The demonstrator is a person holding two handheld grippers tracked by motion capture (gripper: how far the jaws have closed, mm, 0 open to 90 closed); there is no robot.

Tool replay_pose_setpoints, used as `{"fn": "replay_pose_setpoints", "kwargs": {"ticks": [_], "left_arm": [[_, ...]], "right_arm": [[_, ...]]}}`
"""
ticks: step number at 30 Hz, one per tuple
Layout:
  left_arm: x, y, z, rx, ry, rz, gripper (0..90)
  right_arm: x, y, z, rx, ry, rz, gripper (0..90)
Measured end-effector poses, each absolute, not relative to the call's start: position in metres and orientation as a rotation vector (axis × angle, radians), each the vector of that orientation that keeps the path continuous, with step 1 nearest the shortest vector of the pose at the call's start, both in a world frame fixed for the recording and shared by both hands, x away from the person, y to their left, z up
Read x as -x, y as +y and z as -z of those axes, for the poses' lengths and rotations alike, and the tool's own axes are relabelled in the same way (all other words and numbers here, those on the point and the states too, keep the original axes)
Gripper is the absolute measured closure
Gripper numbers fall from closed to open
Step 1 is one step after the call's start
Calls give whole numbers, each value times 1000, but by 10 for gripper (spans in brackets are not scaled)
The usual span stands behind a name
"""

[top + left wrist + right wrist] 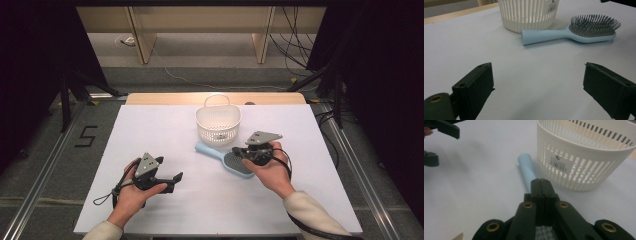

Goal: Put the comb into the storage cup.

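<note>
A light blue hairbrush lies bristles up on the white table, its handle pointing at a white slotted basket just behind it. My right gripper hangs over the brush head with its jaws pressed together and nothing between them; the bristles show beneath its arms. My left gripper rests at the front left, its jaws wide apart and empty. It faces the brush and the basket from a distance.
The white sheet covers the table, with a strip of bare wood at the far edge. The basket looks empty and bears a small label. Cables trail from both grippers towards the front edge.
</note>
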State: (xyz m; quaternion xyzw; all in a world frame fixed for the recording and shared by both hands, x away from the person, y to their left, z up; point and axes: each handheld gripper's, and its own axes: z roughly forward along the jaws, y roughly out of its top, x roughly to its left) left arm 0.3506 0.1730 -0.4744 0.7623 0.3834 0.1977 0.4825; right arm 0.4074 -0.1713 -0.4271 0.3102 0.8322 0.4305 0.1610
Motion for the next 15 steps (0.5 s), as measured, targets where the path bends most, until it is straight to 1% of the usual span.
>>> {"fn": "replay_pose_setpoints", "kwargs": {"ticks": [8,15], "left_arm": [[-351,173,475,-1857,936,-479,90],[-351,173,475,-1857,934,-477,91]], "right_arm": [[-440,-137,428,-967,2440,-1053,900],[-457,-115,430,-955,2489,-896,900]]}}
